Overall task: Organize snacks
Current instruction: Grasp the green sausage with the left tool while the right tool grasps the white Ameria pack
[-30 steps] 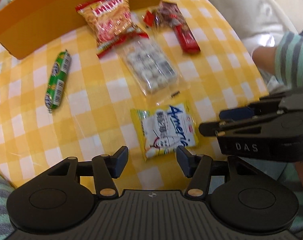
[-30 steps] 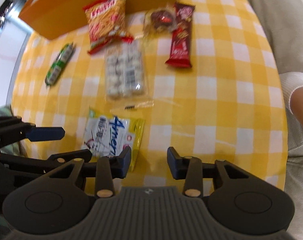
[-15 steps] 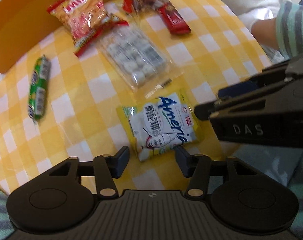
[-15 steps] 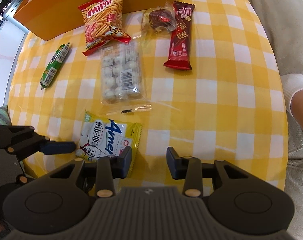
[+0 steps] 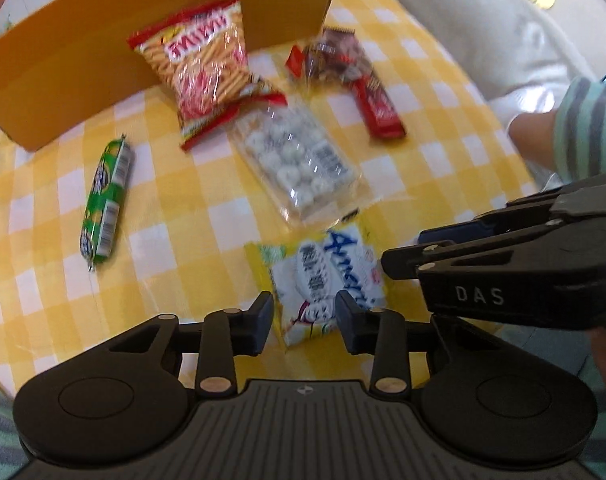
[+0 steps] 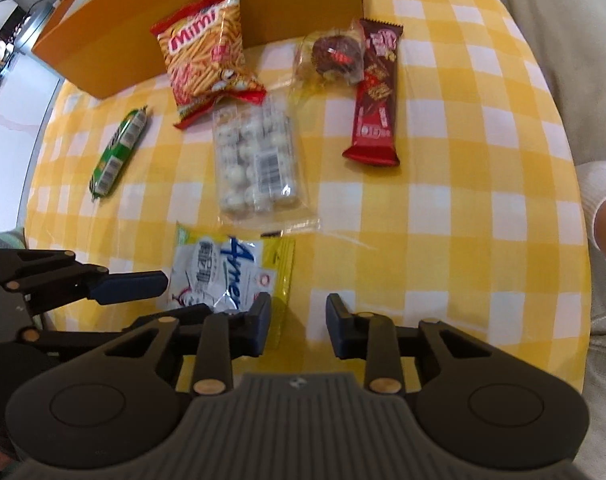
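On the table (image 6: 443,208), covered in a yellow and white check, the snacks lie in a loose spread in front of an orange box (image 6: 207,8). Farthest left is a green roll (image 6: 119,152), lying apart from the others. Next comes the red Mimi stick bag (image 6: 207,56), leaning against the box wall, and just below it a clear pack of white balls (image 6: 255,164). To the right sit a clear-wrapped chocolate cake (image 6: 335,56) and a dark red chocolate bar (image 6: 375,92), touching each other.

Nearest the camera lies the white and yellow candy bag (image 5: 323,280). In the left wrist view the left tongs (image 5: 305,322) stand open wide enough to straddle it, empty, with the near end of the bag showing in the gap between the fingers; whether they touch it cannot be told. The right tongs (image 6: 297,326) are likewise open and hold nothing, set over bare tablecloth just right of the bag, whose right edge sits at their left finger. Seen from the left wrist, the right tongs reach in from the right beside the bag's far corner.
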The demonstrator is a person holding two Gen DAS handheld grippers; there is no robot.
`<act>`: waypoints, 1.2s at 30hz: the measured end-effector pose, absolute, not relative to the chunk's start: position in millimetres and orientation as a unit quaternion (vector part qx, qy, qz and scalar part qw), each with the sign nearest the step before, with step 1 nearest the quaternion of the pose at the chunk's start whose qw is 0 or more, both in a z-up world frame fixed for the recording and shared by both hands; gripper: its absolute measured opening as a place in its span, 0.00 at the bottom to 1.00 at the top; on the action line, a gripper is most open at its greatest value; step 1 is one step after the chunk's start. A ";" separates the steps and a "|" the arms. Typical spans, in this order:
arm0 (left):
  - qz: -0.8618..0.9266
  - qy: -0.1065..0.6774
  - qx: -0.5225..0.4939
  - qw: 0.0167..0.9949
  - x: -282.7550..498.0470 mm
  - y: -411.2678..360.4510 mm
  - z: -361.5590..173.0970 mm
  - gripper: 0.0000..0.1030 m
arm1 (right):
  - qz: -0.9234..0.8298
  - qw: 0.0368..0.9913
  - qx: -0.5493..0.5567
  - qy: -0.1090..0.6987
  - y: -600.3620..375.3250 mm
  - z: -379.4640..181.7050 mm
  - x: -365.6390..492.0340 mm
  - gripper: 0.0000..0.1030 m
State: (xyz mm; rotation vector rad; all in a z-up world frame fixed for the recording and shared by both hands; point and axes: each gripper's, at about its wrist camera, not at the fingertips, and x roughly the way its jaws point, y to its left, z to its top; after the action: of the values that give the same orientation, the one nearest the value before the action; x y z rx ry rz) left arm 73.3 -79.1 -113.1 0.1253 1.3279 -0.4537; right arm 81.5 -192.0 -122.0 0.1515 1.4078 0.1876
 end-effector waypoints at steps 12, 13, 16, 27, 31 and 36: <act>-0.168 0.603 0.039 0.779 86.7 -61.8 -107.3 0.39 | 0.069 0.760 0.083 0.641 -202.0 -119.9 83.6 0.28; -0.163 0.606 0.041 0.778 86.9 -60.9 -106.0 0.39 | 0.073 0.757 0.080 0.644 -198.5 -122.4 82.9 0.28; -0.150 0.609 0.047 0.777 86.1 -55.3 -100.9 0.40 | 0.081 0.759 0.069 0.642 -192.3 -122.1 81.0 0.31; -0.114 0.561 0.098 0.814 91.0 -22.5 -64.4 0.50 | 0.149 0.778 0.011 0.610 -146.7 -117.7 71.4 0.72; -0.106 0.565 0.088 0.814 86.8 -7.3 -67.5 0.50 | 0.135 0.775 0.042 0.615 -155.1 -119.8 71.2 0.73; -0.104 0.570 0.073 0.812 84.0 -0.7 -77.4 0.50 | 0.112 0.776 0.056 0.618 -151.4 -126.7 70.7 0.73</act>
State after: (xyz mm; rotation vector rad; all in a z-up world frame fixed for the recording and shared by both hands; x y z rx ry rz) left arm 84.0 -0.7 -77.4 0.1559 1.2178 -0.2215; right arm 70.7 -151.4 -126.7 0.1211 1.3385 0.2427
